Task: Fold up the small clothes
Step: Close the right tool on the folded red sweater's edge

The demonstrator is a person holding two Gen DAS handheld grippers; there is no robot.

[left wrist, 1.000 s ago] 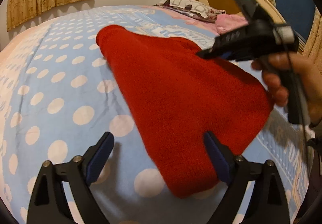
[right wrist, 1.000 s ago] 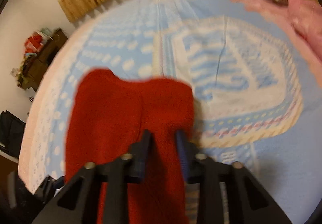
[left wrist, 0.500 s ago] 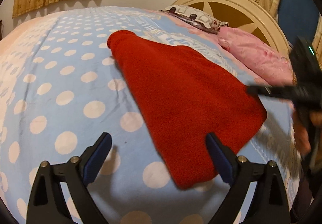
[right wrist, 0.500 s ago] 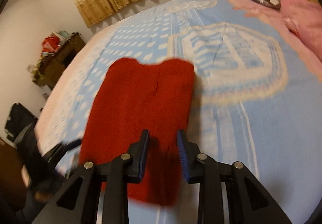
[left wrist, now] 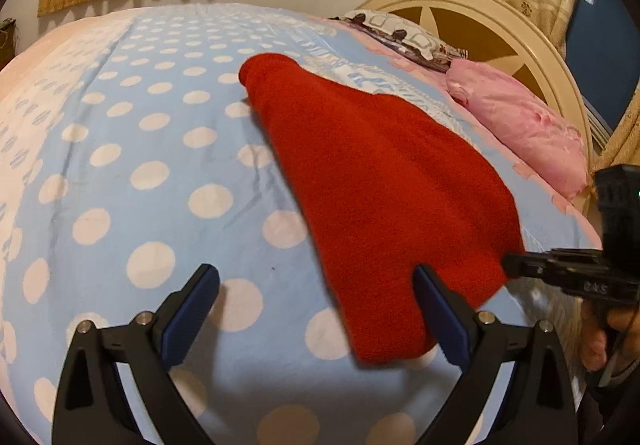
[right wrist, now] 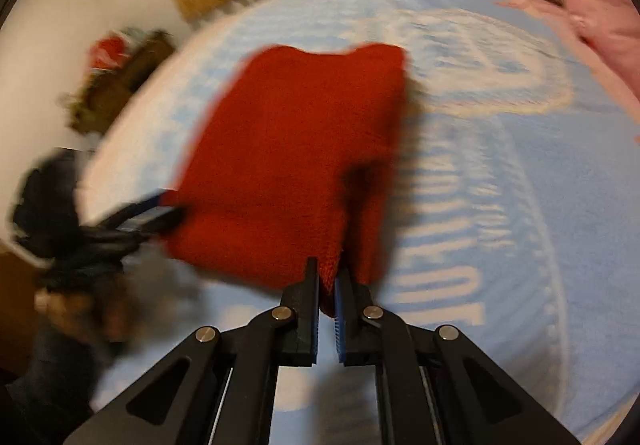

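**Red cloth pinched at one corner**

The red cloth (left wrist: 384,181) lies on the blue spotted bedspread (left wrist: 132,149), near the pink pillow (left wrist: 524,129). The right gripper (right wrist: 327,287) points forward and low, its two fingers squeezed together on the near corner of the cloth, which bunches up there. The left gripper (left wrist: 316,309) hovers low over the bed, fingers wide apart, holding nothing. One of its fingers sits over the cloth's near edge.

Red garment (left wrist: 384,181) spread diagonally mid-frame on dotted blue bedspread (left wrist: 132,149); left gripper (left wrist: 316,309) wide apart below; right gripper (left wrist: 516,265) touching garment's right edge.
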